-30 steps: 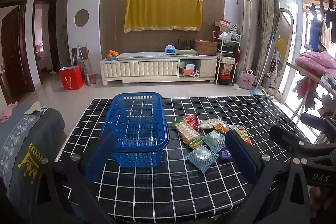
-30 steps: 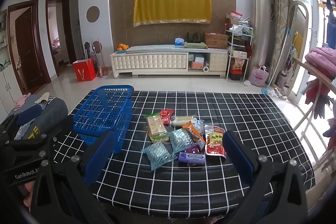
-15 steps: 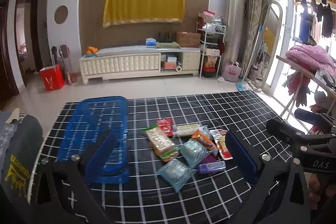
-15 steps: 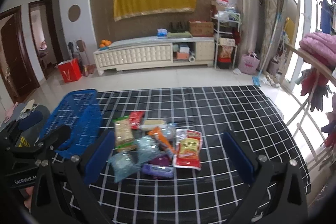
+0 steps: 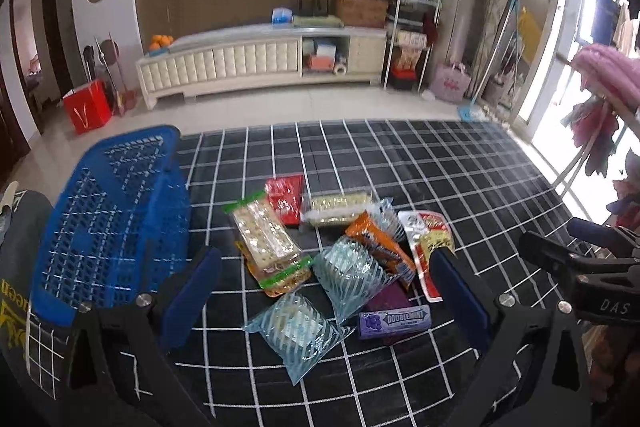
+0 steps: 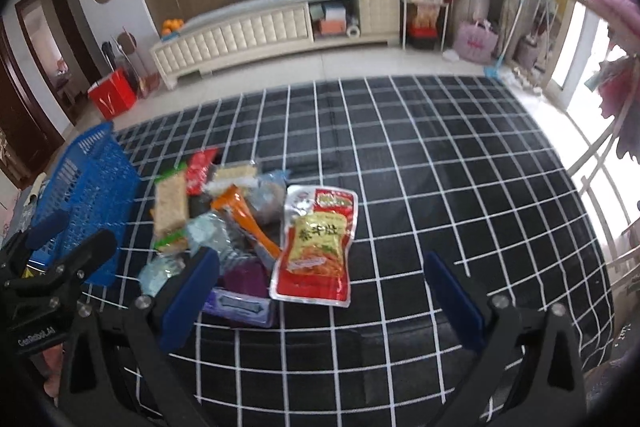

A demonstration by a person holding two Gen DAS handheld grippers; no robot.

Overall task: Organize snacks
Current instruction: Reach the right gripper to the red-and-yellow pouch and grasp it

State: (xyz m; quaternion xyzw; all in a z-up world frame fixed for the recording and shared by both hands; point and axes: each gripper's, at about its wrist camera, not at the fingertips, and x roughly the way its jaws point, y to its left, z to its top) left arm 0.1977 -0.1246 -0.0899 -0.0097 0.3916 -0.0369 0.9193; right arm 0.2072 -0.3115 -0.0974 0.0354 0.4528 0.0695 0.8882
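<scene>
Snack pile and basket on the checked bench (image 5: 440, 163), seen from both grippers. My left gripper (image 5: 326, 291) hung over the near edge of the pile with its jaws wide apart and nothing between them; my right gripper (image 6: 320, 287) was likewise spread and empty. The snacks lay in a loose, overlapping heap at mid-bench, with the blue mesh basket (image 5: 108, 211) just to their left, apparently empty.

Nearest my left gripper lay two striped clear packets (image 5: 296, 327), and to their right the purple Doublemint gum pack (image 5: 394, 319). The red-and-yellow pouch (image 6: 316, 247) lay directly ahead of my right gripper, between its fingers in the view and at the right edge of the heap. Farther off were the long cracker pack (image 5: 266, 231), the orange wrapper (image 5: 380, 251) and a small red sachet (image 5: 286, 199).

I judged all of these light. The film packets would be soft, slick and apt to crumple, their contents breakable, so a gentle pinch across the middle or at a sealed end seemed best. The gum pack looked stiff and would suit a grip across its narrow sides. The pouch, flat and floppy, I would take at a free edge.
</scene>
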